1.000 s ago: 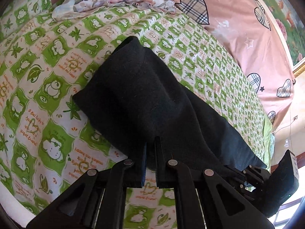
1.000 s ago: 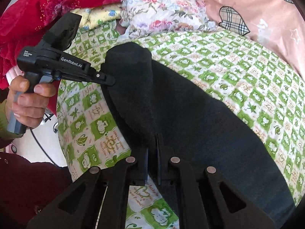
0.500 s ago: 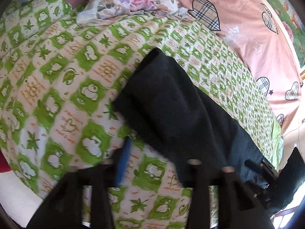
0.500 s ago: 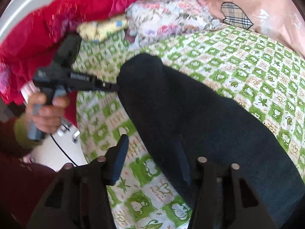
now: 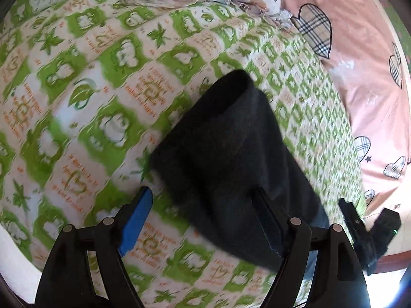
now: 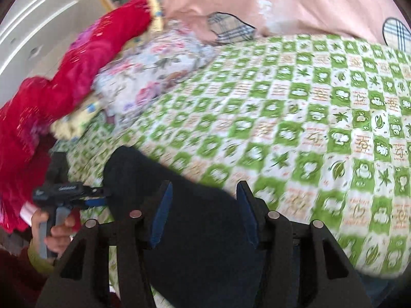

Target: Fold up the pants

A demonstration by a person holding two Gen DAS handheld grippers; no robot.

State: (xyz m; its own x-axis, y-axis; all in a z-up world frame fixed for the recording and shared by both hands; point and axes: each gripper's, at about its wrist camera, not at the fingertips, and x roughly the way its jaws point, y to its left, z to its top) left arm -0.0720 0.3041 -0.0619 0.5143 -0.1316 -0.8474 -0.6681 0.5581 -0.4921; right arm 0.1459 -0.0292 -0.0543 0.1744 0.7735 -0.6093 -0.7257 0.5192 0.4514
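**Both grips let go; dark pants lie folded on the bed**

Since a second ago, both hand-held grippers have released the pants' near edge, which each then pinched with its fingers pressed together. The left hand-held gripper (image 5: 201, 220) now has its jaws opening wide, nothing pinched: its blue-padded finger (image 5: 136, 220) stands over bare sheet and the other over the cloth's near corner. The right hand-held gripper (image 6: 204, 214) stands about half spread above the fabric, with cloth under the gap but no pad pressing on it, as far as the blurred frame shows.

The pants (image 5: 231, 154) are a dark, thick, matte cloth lying as a long folded band on the green-and-white checked bed sheet (image 5: 90, 89), running diagonally away towards the pink quilt (image 5: 359, 64) and the floral bedding (image 6: 154, 71). I judge them soft and limp, fairly light, and not slippery; they will sag and crease if lifted at one point only. The best holds look to be the two corners of one short end, pinched through all layers, so that the end can be carried over the other evenly.

Both hand-held grippers point steeply down at the bed. In the right wrist view the person's left hand (image 6: 55, 233) clasps its handle near the bed's edge, level with the far rounded end of the pants.
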